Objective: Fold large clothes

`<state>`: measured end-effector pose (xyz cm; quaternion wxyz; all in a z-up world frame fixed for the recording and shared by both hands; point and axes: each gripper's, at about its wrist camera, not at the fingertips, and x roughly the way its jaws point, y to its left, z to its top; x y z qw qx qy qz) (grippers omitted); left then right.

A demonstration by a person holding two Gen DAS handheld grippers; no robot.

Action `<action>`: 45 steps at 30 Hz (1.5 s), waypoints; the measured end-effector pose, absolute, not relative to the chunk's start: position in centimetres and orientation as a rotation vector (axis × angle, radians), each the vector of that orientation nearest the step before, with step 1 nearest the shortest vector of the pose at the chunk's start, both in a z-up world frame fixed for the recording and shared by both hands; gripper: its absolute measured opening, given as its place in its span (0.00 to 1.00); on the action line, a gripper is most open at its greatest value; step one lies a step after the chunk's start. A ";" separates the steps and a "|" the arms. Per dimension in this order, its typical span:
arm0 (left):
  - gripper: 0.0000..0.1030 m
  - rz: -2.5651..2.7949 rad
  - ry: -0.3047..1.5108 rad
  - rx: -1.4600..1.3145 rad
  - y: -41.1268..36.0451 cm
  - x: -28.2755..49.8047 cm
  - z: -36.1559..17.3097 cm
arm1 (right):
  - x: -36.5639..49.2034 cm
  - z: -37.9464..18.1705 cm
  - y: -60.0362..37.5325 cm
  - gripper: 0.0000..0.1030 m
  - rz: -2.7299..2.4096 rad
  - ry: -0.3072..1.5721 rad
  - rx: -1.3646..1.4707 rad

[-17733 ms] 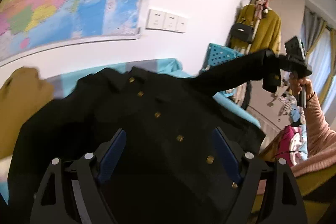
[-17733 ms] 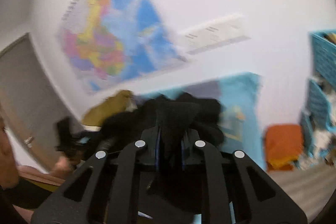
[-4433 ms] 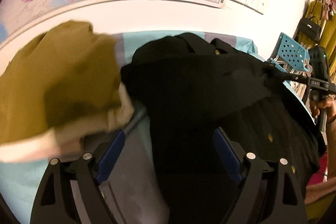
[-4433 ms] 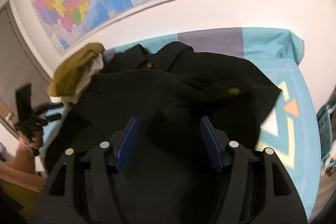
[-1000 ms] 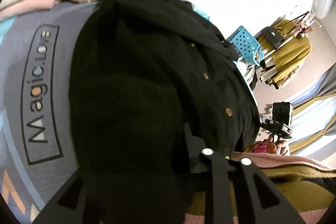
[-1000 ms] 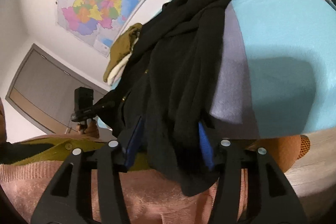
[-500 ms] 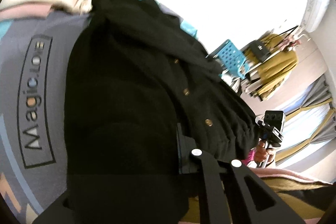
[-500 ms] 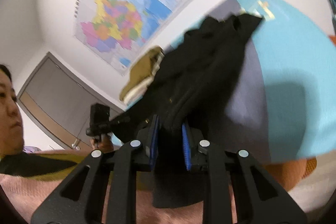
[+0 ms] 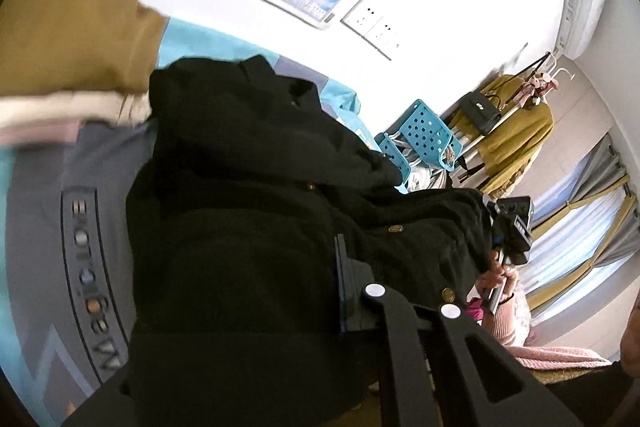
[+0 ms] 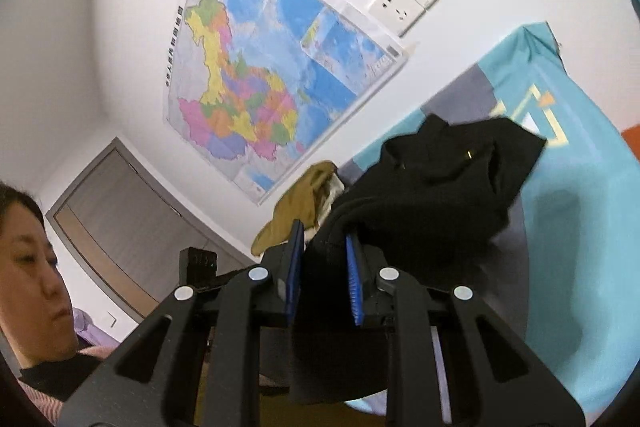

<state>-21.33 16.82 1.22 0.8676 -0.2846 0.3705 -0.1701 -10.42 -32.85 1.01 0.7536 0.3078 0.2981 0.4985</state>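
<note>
Right wrist view: the right gripper (image 10: 322, 259), aimed nearly level, is clamped on the coat (image 10: 432, 179) hem. Left wrist view: the left gripper (image 9: 340, 287), tilted downward, is closed on coat (image 9: 240, 227) fabric above the bed (image 9: 36, 247).

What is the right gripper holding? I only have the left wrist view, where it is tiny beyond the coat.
Observer: In the right wrist view, the right gripper is shut on a bunched fold of the black coat, with its blue pads pressing on both sides.
Operator: And what lies past the coat there?
Observer: Bare teal bedcover with a cream and orange geometric print.
</note>
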 end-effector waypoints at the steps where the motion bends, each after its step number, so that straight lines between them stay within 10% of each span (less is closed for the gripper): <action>1: 0.08 -0.354 0.778 -0.587 17.0 -20.9 1.5 | -10.0 1.2 -32.7 0.19 1.083 0.649 0.676; 33: 0.09 -0.212 1.000 -0.494 22.4 -1.0 1.4 | 9.0 -3.6 -27.6 0.20 0.841 0.920 0.823; 35: 0.09 -0.208 1.019 -0.510 22.7 -0.1 0.7 | 9.5 -4.1 -27.4 0.23 0.807 0.946 0.805; 39: 0.10 -0.194 1.049 -0.537 23.4 1.0 -0.4 | 9.4 -3.8 -27.7 0.64 0.765 0.939 0.789; 45: 0.11 -0.192 1.078 -0.589 24.0 2.3 -1.6 | 4.5 1.3 -27.8 0.73 0.805 0.763 0.543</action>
